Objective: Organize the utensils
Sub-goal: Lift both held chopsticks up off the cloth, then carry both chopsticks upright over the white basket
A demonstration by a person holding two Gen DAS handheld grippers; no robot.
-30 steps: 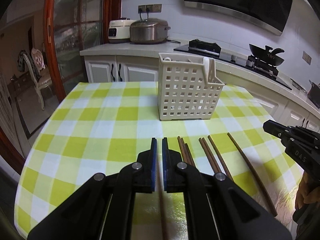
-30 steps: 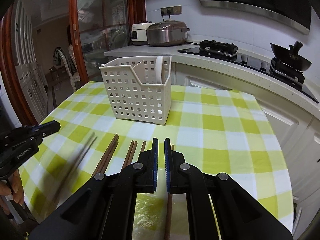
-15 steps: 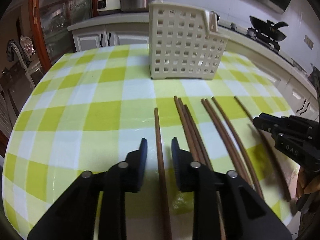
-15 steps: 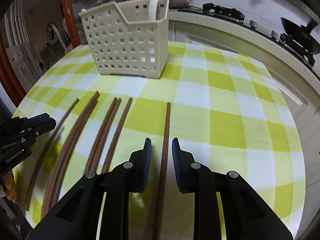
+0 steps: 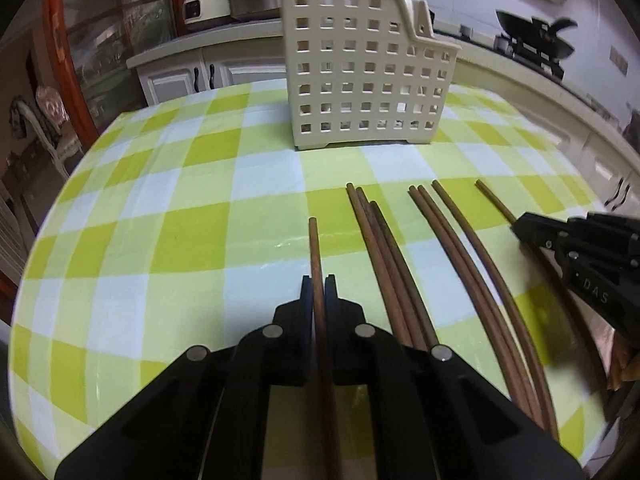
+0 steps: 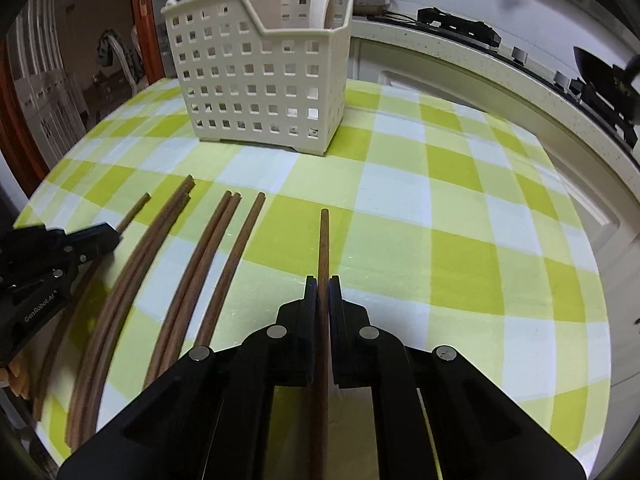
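While both tools tilted steeply down toward the checked tablecloth (image 5: 192, 240), the left gripper (image 5: 319, 284) pinched the leftmost chopstick (image 5: 314, 248); six loose chopsticks (image 5: 384, 248) lay between; the right gripper (image 6: 323, 285) clamped the rightmost chopstick (image 6: 324, 240); beyond stood the white basket (image 6: 260, 76).

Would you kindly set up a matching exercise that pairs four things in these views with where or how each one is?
Things:
1. left gripper
2. right gripper
3. cream basket
4. loose chopsticks

States:
A. standing upright at the far side of the checked tablecloth
B. lying flat between the two grippers
C. shut on the rightmost chopstick
D. shut on the leftmost chopstick

Pairs: 1-D, 2-C, 3-A, 4-B
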